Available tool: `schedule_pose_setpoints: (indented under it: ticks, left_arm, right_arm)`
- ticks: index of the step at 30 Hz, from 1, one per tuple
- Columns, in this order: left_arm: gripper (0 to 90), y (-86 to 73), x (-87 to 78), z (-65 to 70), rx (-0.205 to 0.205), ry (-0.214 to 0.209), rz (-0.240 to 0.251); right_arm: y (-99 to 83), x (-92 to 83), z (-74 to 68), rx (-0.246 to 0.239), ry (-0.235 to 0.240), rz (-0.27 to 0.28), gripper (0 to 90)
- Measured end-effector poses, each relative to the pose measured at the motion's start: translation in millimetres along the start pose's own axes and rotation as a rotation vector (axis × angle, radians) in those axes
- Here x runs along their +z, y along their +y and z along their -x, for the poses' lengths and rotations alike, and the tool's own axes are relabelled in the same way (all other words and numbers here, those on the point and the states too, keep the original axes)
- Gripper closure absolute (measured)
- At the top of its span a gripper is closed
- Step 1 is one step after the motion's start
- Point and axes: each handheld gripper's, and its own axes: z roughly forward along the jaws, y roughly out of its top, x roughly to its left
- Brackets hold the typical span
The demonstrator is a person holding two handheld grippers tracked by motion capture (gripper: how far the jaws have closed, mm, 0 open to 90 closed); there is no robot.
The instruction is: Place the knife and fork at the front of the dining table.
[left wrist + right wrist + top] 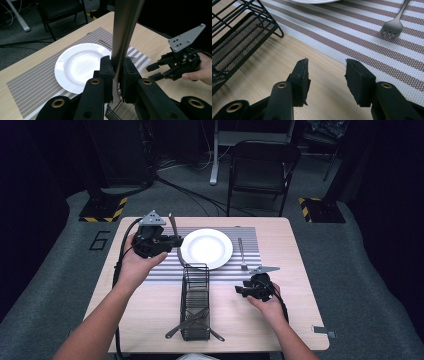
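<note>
Left gripper (172, 240): we see it at about 9 o'clock from the plate, above the striped mat's left part; in the left gripper view (117, 75) its jaws are clamped tight on a knife.
Knife (173, 226): held upright between those jaws, its metal shaft (123, 32) rising steeply out of the top of the left gripper view; off the bench.
Placemat (165, 270): striped, lying flat across the far half of the bench (150, 310).
Plate (206, 248): white, at the mat's centre, just beside the left gripper.
Wire caddy (195, 302): black mesh, at 6 o'clock from the plate, its far end overlapping the mat's near edge; cutlery handles stick out at its near end.
Fork (241, 252): at 3 o'clock from the plate, lying on the mat, tines toward us (392, 29).
Right gripper (240, 290): at about 5 o'clock from the plate, low over bare wood just off the mat; in the right gripper view (326, 72) we see its jaws standing apart with nothing between them.
</note>
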Motion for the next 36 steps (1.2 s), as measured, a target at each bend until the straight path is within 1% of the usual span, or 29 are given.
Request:
schedule_pose_setpoints:
  ticks: [1,3,6,8,12,18,22,27,29,31,34,36]
  left_arm:
    - [81.4,-0.8,1.2,-0.6,-0.009,0.002,0.002]
    - [81.4,-2.4,3.9,-4.4,-0.01,0.01,-0.002]
    - [81.5,-6.0,7.7,-9.6,-0.023,0.021,-0.004]
    - [81.5,-8.5,9.1,-12.9,-0.021,0.027,-0.005]
    - [81.5,-15.6,11.6,-21.3,-0.035,0.047,-0.009]
    - [81.5,-25.8,15.0,-32.7,-0.058,0.063,-0.007]
    - [81.5,-34.1,16.1,-41.1,-0.07,0.082,-0.01]
    - [81.6,-44.0,17.7,-49.4,-0.091,0.099,-0.013]
    - [81.6,-48.9,19.1,-52.9,-0.106,0.105,-0.013]
    - [81.6,-53.1,20.2,-55.6,-0.111,0.107,-0.015]
    - [81.6,-60.9,22.5,-60.0,-0.119,0.124,-0.024]
    - [81.6,-64.8,23.8,-62.5,-0.126,0.127,-0.031]
  right_arm:
    - [0.0,0.0,0.0,0.0,0.0,0.0,53.0]
    - [0.1,-0.1,0.2,-0.001,0.001,-0.002,53.0]
    - [0.1,-0.1,0.2,-0.001,-0.001,-0.001,53.0]
    - [0.0,-0.1,0.2,-0.001,0.0,0.001,53.0]
    - [0.0,-0.3,0.5,-0.001,-0.002,-0.002,53.0]
    - [0.0,-0.2,0.4,-0.002,-0.002,-0.002,53.0]
    - [0.0,-0.4,0.9,-0.002,-0.001,0.0,53.0]
    - [0.0,-0.3,0.4,0.0,-0.002,0.0,53.0]
    - [0.0,-0.2,0.4,-0.002,-0.002,-0.001,53.0]
    - [0.0,-0.1,0.3,-0.002,-0.002,0.0,53.0]
    - [0.0,-0.2,0.5,-0.001,-0.002,0.0,53.0]
    - [0.0,-0.1,0.6,-0.001,-0.004,-0.001,53.0]
